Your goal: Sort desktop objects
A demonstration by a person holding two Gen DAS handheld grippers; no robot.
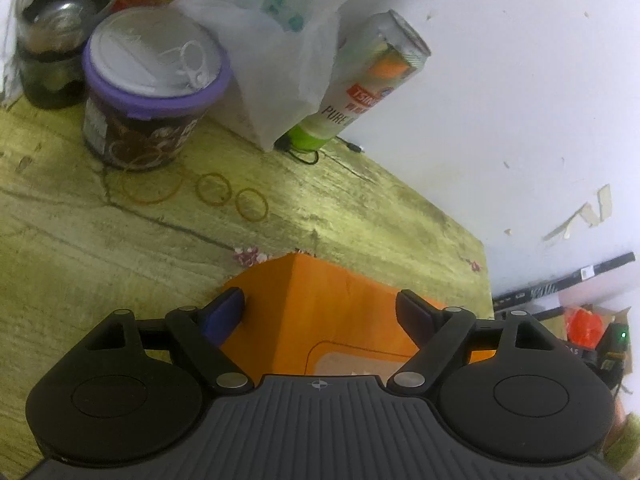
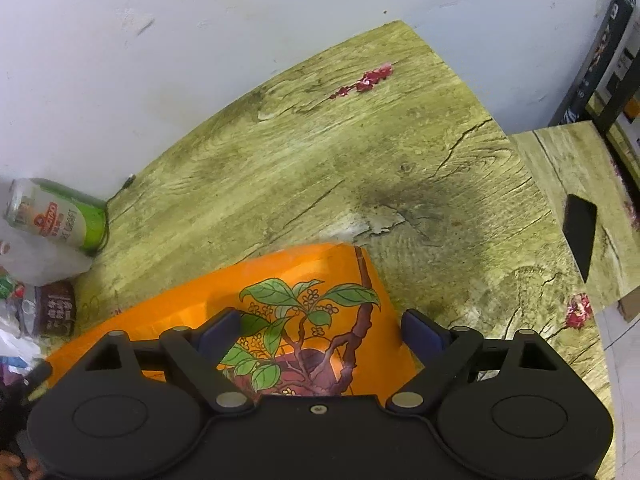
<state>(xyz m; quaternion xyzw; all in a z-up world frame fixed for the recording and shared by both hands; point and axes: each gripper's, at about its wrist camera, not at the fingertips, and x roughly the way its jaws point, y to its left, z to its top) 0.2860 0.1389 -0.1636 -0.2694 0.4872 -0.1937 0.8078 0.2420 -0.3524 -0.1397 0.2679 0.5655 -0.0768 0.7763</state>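
1. The orange box (image 1: 344, 312) sits on the wood-grain table (image 1: 100, 264), right under both my grippers; its leaf-and-branch printed face (image 2: 304, 320) shows in the right wrist view.
2. Left gripper (image 1: 320, 312): fingers spread wide, one on either side of the box's plain corner. I can't tell whether the pads touch it.
3. Right gripper (image 2: 320, 332): also spread, straddling the printed face, box directly ahead and below between the fingers. Contact isn't clear here either.
4. Both hands look about equally near. The box seems to run leftward from the right gripper, so each one covers an end.
5. Further out on the left: three rubber bands (image 1: 212, 189) lie flat on the table, just beside a purple-lidded cup (image 1: 152, 92).
6. Behind that, a dark jar (image 1: 56, 40), a plastic bag (image 1: 276, 40) and a green can (image 1: 360, 88) leaning at the wall.
7. Off right, a black phone (image 2: 580, 236) lies on a second surface, well apart.
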